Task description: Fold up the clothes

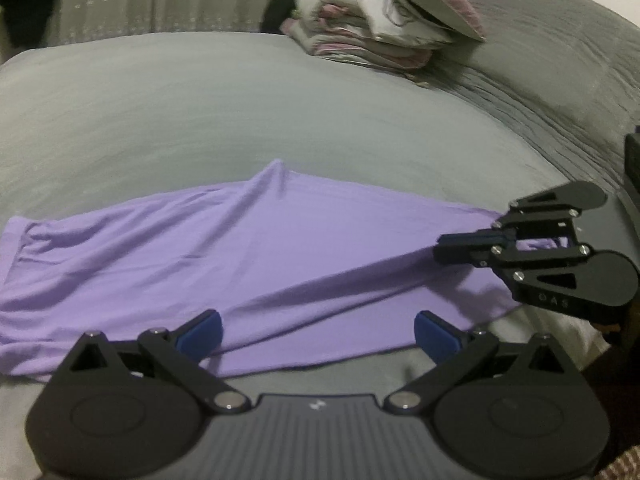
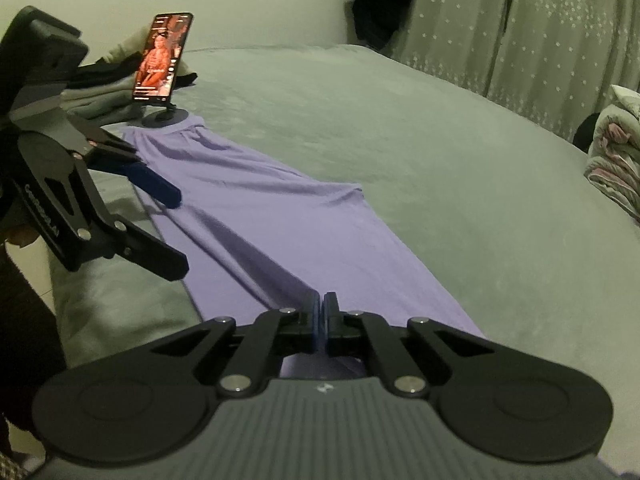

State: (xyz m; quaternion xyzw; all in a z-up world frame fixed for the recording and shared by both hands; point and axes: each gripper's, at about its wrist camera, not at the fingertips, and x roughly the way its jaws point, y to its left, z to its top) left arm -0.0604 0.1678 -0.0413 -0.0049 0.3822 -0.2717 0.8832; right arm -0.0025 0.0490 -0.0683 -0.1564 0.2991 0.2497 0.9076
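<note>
A lilac garment (image 1: 224,256) is lying stretched in a long band across the grey bed (image 1: 192,112), filling the lower middle of the left wrist view and running from the bottom centre up toward the upper left in the right wrist view. It is looking thin, soft and light: it is draping into long shallow creases and one raised ridge near its middle, so it will probably sag and slide on itself when lifted, and a single-point hold will let the rest trail.

The right tool (image 2: 322,312) is pressing its blue pads together on the cloth at the near end of the garment, with a taut fold running away from the pinch. The left tool (image 1: 318,330) is standing spread wide, its pads just above the near long edge and gripping nothing. An edge or corner, held by both tools well apart, seems the sensible place to take it, so the fabric is hanging flat instead of bunching.

What kind of garment it is remains hard to say; a gathered band seems to be showing at the far end, beside the base of a phone on a stand (image 2: 162,64). Its underside and layering are hidden. A pile of folded bedding (image 1: 372,28) is sitting at the top of the left view, and both pictures are blurring toward the edges.
</note>
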